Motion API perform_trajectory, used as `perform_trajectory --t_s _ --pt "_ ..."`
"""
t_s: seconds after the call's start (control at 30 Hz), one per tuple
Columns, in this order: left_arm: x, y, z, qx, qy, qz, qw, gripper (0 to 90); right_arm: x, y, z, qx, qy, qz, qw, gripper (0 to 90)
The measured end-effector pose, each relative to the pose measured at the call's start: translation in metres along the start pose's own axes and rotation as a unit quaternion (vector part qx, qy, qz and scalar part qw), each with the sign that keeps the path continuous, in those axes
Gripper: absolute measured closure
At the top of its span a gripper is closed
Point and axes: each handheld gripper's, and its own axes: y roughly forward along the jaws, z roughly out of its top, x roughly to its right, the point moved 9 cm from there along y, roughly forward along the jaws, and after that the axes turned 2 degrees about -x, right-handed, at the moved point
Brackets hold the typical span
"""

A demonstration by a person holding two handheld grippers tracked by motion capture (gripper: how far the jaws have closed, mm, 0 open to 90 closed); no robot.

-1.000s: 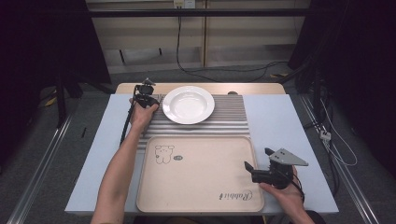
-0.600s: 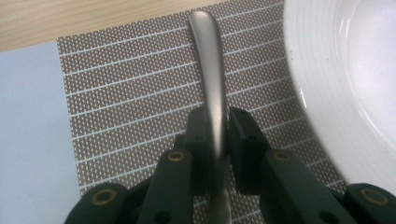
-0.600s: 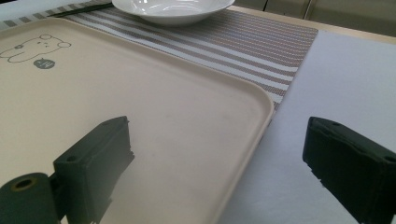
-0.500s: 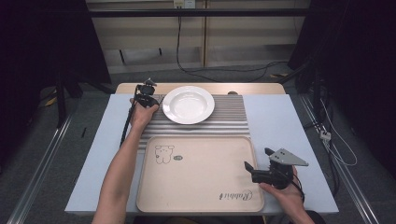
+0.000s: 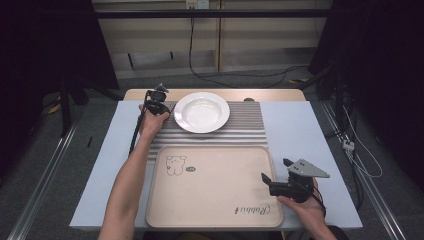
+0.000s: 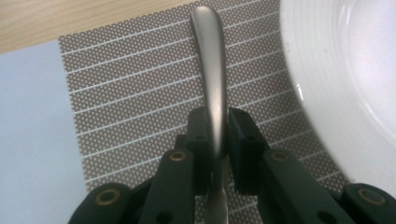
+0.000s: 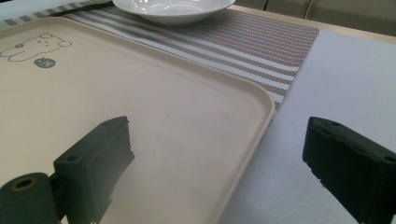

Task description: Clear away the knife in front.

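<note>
My left gripper (image 6: pixel 215 140) is shut on the handle of a grey metal utensil (image 6: pixel 210 70), which lies over the striped placemat (image 6: pixel 140 93) just left of the white plate (image 6: pixel 355 70). The utensil's working end is hidden below the jaws. From above, the left gripper (image 5: pixel 159 102) sits at the placemat's (image 5: pixel 240 127) far left corner, beside the white plate (image 5: pixel 201 111). My right gripper (image 5: pixel 274 176) is open at the right edge of the beige tray (image 5: pixel 210 185). One of its jaws hangs over the tray (image 7: pixel 140 116), the other over the blue table cover (image 7: pixel 336 84).
The tray has a bear drawing (image 5: pixel 175 164) at its far left and script lettering near its front right. The plate (image 7: pixel 173 9) stands on the placemat (image 7: pixel 261 42) beyond the tray. A wooden table edge (image 5: pixel 215 94) runs behind the placemat. Cables lie on the floor at the back.
</note>
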Motion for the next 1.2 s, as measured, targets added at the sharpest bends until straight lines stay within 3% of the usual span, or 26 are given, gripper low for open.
perform_trajectory --t_s 0.2,0.47,0.83,1.2 --pt "-0.001 -0.005 -0.001 0.000 -0.003 -0.005 1.0000 79.7 0.000 0.000 0.000 -0.001 0.000 0.001 1.0000 8.7" --pt "0.000 -0.014 0.002 0.012 0.011 -0.007 0.9998 79.8 0.000 0.000 0.000 -0.001 0.004 0.001 1.0000 8.6" --pt "0.000 -0.026 0.002 0.007 0.022 -0.011 0.9997 79.8 0.000 0.001 0.000 -0.001 0.002 -0.001 1.0000 8.6" --pt "0.003 -0.041 0.003 0.018 0.030 -0.016 0.9993 79.8 0.000 0.001 0.000 -0.002 0.001 -0.001 1.0000 8.6"
